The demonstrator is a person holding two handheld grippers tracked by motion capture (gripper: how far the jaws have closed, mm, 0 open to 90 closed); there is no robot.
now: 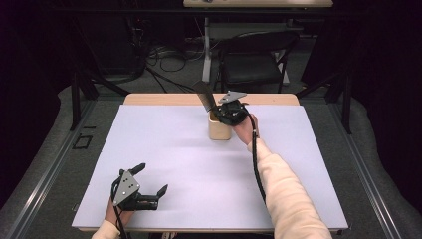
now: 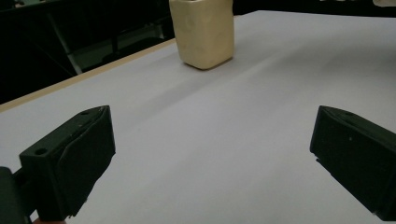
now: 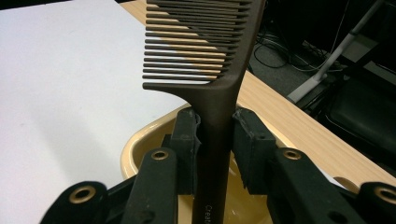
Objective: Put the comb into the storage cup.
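Comb (image 3: 219, 88) clamped by right gripper (image 3: 215, 140), handle seemingly inside beige cup (image 1: 219, 128) upper centre | release left to do | left gripper (image 1: 152, 178) idle lower left, jaws wide, empty

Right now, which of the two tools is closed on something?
The right tool, over the beige cup at the far side of the table: it clamps the dark comb by its handle. The left tool, near the table's front edge, stands open with nothing between its jaws.

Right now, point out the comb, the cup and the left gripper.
comb (image 3: 219, 107), right gripper view, on its handle.
cup (image 2: 203, 32), left gripper view, on its side wall.
left gripper (image 1: 150, 180), high view, midway between its fingertips.
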